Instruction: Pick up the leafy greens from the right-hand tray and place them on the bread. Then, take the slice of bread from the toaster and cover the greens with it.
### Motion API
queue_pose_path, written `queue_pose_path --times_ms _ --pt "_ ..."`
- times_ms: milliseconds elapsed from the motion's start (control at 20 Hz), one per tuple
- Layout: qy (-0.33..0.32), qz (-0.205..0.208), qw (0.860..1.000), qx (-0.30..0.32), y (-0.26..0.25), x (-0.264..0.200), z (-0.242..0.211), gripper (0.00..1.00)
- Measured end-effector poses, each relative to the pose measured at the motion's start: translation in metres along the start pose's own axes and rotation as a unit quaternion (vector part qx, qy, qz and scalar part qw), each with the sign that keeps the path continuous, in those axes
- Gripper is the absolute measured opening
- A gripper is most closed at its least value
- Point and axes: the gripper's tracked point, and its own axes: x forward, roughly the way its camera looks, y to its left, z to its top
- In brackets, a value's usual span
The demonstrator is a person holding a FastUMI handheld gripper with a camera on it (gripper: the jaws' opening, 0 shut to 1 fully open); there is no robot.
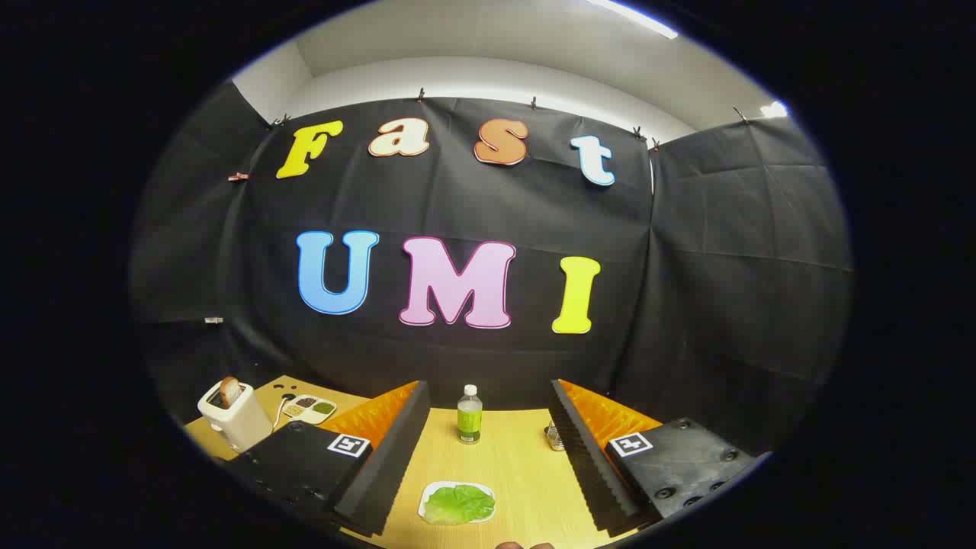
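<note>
A green leaf (458, 504) lies on a small white tray (427, 499) on the wooden table, low between my fingers and under them. My gripper (488, 454) hangs above the table, open, with nothing between its fingers. Off beyond the left finger stands a cream toaster (235, 419) with a browned slice of bread (229, 391) sticking up out of its slot.
A small bottle with a green label (469, 415) stands upright at the table's back edge, straight ahead between the fingers. A white divided dish of condiments (309, 409) sits right of the toaster. A small shiny object (554, 437) shows by the right finger.
</note>
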Motion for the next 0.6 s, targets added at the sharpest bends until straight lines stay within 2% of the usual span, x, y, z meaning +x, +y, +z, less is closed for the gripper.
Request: queue_pose_path --times_ms 600 --pt "0.007 0.041 0.999 0.011 0.009 0.006 -0.014 0.97"
